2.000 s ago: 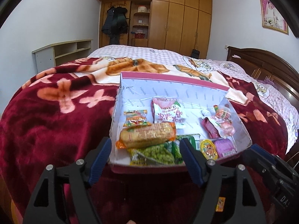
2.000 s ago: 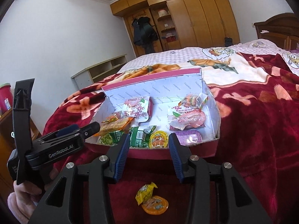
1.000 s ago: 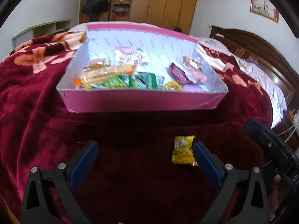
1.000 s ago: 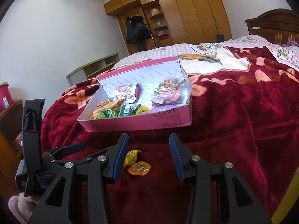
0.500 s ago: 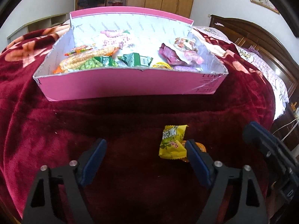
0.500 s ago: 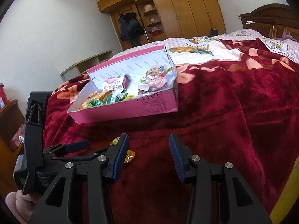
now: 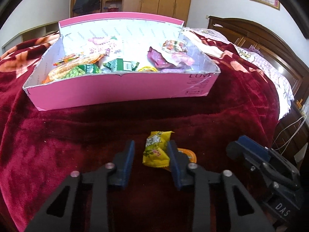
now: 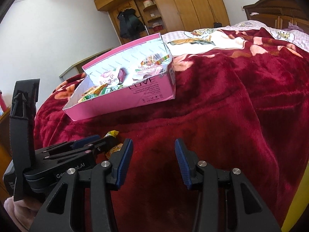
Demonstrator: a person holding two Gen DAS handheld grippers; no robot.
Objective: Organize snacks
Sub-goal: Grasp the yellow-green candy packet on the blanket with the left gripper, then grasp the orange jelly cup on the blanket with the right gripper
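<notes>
In the left wrist view, the left gripper (image 7: 150, 161) is closing around the yellow snack packet (image 7: 156, 150) on the red blanket (image 7: 58, 135); only one pad seems to touch it, so it may slip away. An orange snack (image 7: 188, 154) lies just behind.

In the right wrist view, the right gripper (image 8: 154, 161) is released and holds nothing. The pink box (image 8: 123, 104) stands well apart.

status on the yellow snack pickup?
Left gripper closing around yellow snack packet, left pad not yet touching. Right gripper open, empty. Orange jelly cup tucked behind the right finger; pink box beyond.
</notes>
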